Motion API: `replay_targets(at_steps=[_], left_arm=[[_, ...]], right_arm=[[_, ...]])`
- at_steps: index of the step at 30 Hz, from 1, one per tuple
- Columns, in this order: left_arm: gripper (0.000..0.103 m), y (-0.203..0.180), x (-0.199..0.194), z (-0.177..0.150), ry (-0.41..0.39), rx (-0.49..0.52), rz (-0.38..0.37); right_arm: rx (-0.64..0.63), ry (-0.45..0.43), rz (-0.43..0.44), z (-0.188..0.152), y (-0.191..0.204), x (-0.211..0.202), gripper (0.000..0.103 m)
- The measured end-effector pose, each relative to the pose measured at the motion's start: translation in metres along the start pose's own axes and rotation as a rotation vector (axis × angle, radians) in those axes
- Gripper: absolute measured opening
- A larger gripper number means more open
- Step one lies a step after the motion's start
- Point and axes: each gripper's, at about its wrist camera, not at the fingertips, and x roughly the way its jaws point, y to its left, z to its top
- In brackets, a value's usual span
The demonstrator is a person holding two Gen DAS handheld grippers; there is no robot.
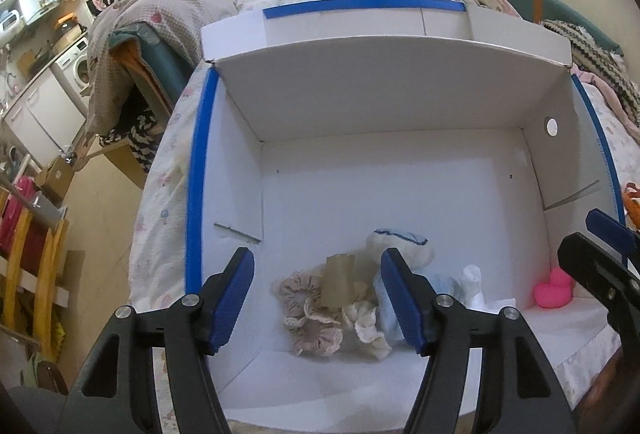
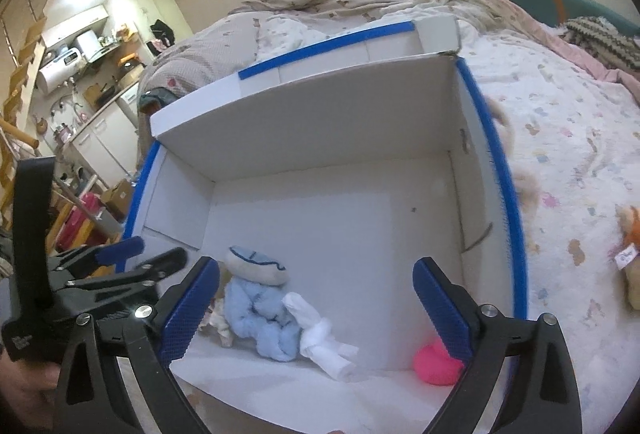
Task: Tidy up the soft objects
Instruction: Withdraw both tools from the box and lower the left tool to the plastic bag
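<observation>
1. We hold both grippers over the white box (image 1: pixel 400 106) on the bed (image 2: pixel 560 138). The left gripper (image 1: pixel 318 298) has its jaws spread part way with nothing between them; the right gripper (image 2: pixel 316 298) has its jaws spread wide, also empty.
2. The soft things lie at the near end of the box: frilly scrunchies (image 1: pixel 316 322) around a brown card tube (image 1: pixel 338 284), a pale blue plush toy (image 2: pixel 260 314) with a white and blue head, a rolled white cloth (image 2: pixel 320 334) leaning against it, and a pink rubber duck (image 2: pixel 434 364) apart in the near right corner.
3. We judge all of these light and yielding. The plush and scrunchies will squash under the jaws, so we would bite deep into the bulk, not a frill or a limb, which could slip out.
4. The white cloth looks loosely rolled; taken by an end it would likely unroll, so we would pinch across its middle.
5. The duck looks smooth and rounded, and may squirt sideways; we would close across its body, low down.
6. An orange plush (image 2: pixel 632 234) lies out on the bed, right of the box, and probably needs collecting; we would take it around its torso.
</observation>
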Motion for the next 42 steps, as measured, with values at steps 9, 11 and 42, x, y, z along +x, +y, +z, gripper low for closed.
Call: replay_targets(at_steps=[9,11,42], left_arm=[[0.063,0.016,-0.028,-0.01,-0.048,0.009,-0.019],[0.063,0.021,-0.038,-0.014,-0.067,0.013,-0.02],[0.063,0.079,-0.048,-0.104,0.0,-0.094,-0.087]], right_arm=[[0.057,-0.016,-0.034,-0.01,-0.011,-0.021,0.103],[0.049,-0.023,-0.043,-0.013,-0.008,-0.029,0.103],[0.165,0.162,-0.107,-0.084,-0.01,-0.039,0.103]])
